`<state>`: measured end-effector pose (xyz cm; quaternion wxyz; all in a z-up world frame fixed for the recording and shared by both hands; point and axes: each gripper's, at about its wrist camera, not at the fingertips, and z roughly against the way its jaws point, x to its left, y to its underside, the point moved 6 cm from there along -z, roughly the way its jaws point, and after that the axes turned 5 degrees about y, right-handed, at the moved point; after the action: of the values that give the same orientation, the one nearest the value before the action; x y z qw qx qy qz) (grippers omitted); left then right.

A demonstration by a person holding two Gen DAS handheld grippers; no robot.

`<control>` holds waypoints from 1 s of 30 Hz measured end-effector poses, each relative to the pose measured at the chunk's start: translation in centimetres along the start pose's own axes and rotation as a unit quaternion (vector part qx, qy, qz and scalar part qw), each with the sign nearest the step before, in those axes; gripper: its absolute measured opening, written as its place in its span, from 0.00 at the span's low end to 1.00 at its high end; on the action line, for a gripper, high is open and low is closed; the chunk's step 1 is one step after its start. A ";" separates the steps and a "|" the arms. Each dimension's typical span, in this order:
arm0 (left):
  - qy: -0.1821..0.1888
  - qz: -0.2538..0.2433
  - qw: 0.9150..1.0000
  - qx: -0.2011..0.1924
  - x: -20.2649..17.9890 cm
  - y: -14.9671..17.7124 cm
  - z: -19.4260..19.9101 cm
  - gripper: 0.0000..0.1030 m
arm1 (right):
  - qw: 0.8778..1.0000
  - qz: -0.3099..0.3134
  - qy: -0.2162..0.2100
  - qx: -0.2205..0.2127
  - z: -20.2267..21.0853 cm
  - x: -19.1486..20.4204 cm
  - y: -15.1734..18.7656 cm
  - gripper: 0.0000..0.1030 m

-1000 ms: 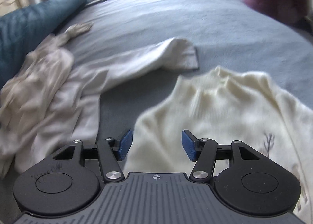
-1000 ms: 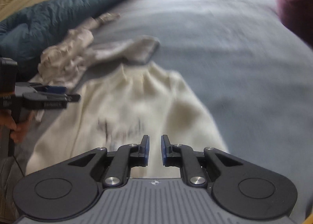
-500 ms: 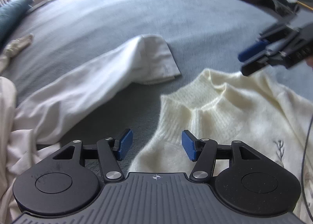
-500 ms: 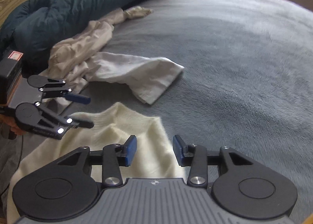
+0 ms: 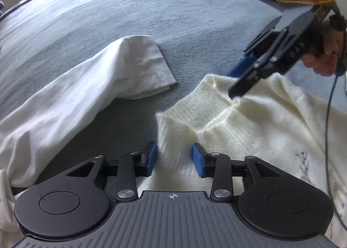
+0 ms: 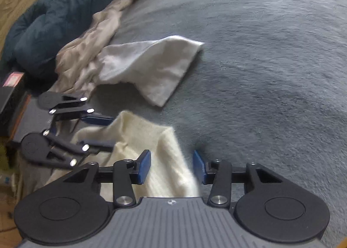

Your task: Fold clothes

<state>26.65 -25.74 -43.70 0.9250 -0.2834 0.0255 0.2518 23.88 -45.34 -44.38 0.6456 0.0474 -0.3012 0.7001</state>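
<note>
Left wrist view: left gripper (image 5: 173, 159) and right gripper (image 5: 234, 83), spread, are closing around cream sweater (image 5: 249, 118).

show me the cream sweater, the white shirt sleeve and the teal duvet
cream sweater (image 5: 190, 115), left wrist view, on its ribbed collar
white shirt sleeve (image 5: 147, 63), left wrist view, on the cuff end lying on the grey bedspread
teal duvet (image 6: 54, 16), right wrist view, on its rolled bulk at the upper left
</note>
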 end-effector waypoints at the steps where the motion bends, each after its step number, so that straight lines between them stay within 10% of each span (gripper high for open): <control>1: 0.003 -0.004 1.000 0.002 0.1 0.1 0.1 0.34 | 1.000 0.009 -0.014 0.009 0.0 0.3 0.2 0.40; 11: -0.004 -0.002 1.000 -0.021 -0.6 -0.2 -0.1 0.18 | 0.999 0.045 -0.005 0.015 -1.1 1.7 -0.3 0.11; 30: -0.055 0.020 0.992 -0.113 -5.6 0.0 7.9 0.04 | 0.992 0.058 0.013 -0.114 8.0 7.2 2.3 0.09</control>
<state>20.99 -24.00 -35.98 0.8819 -0.3715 -0.0483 0.2863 18.00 -42.85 -35.44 0.6092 -0.0531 -0.3730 0.6978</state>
